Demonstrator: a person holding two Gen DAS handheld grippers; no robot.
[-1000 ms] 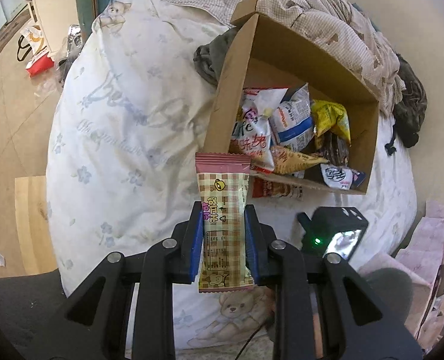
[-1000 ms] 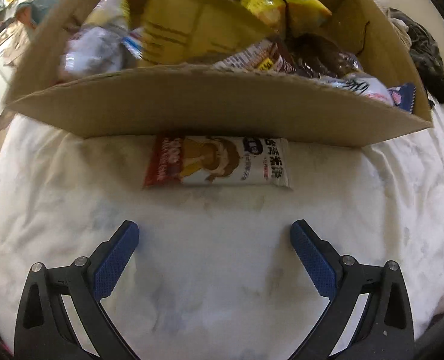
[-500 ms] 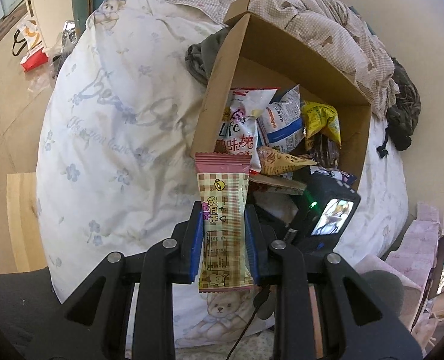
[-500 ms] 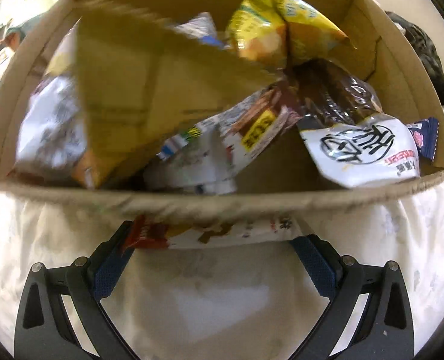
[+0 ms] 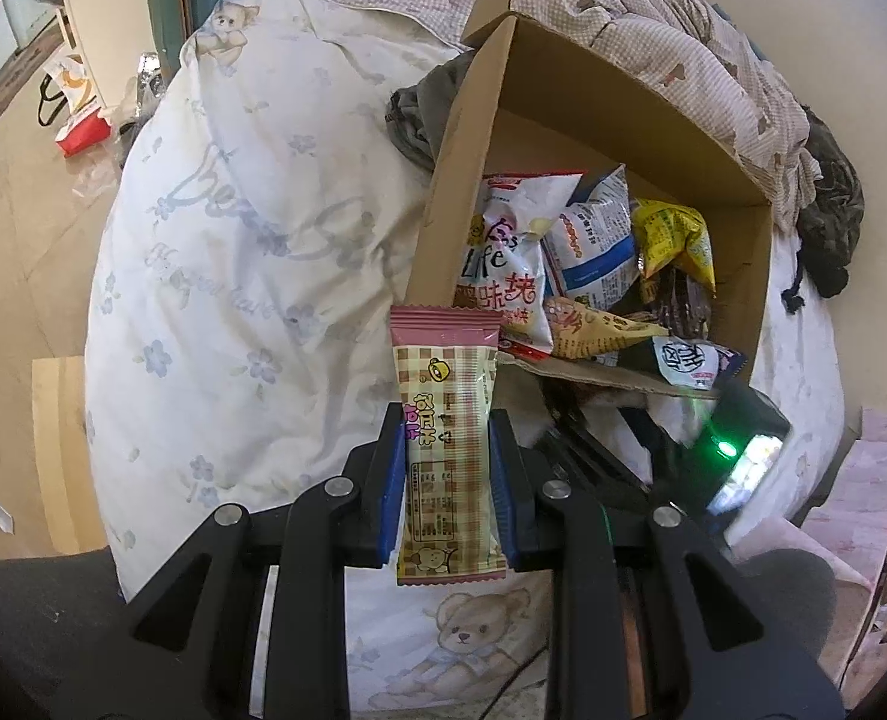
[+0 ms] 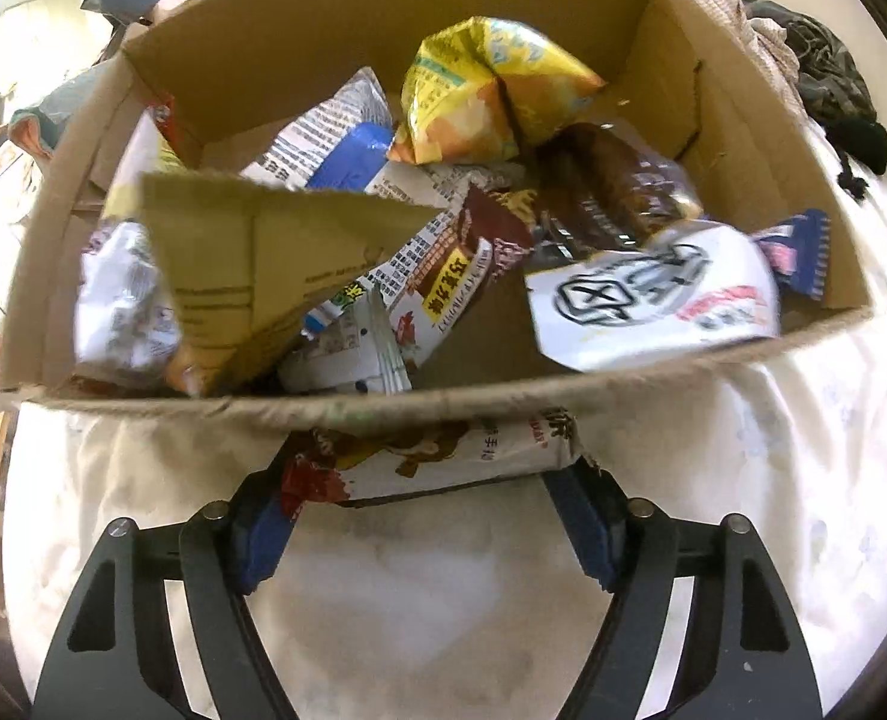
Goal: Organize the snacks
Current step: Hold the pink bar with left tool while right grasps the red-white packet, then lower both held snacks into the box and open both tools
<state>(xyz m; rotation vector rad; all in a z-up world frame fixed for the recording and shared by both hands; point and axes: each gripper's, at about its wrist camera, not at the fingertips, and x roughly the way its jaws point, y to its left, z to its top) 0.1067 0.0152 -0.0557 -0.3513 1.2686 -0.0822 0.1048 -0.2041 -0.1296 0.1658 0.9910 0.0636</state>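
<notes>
The left wrist camera looks steeply down from well above the bed [image 5: 251,252], the cardboard box [image 5: 593,96] ahead and right. The right wrist camera sits close at the box's near wall [image 6: 383,408], peering in (blurred). Both share the box's snacks.

Left gripper [image 5: 448,483]: black two-finger frame with blue pads, pointed steeply downward, jaws clamped on an upright pink-and-cream checked snack wrapper [image 5: 446,450]. Right gripper [image 6: 425,519]: same build, angled downward, jaws closing, pads at the ends of a crosswise red-and-white snack packet [image 6: 437,459].
</notes>
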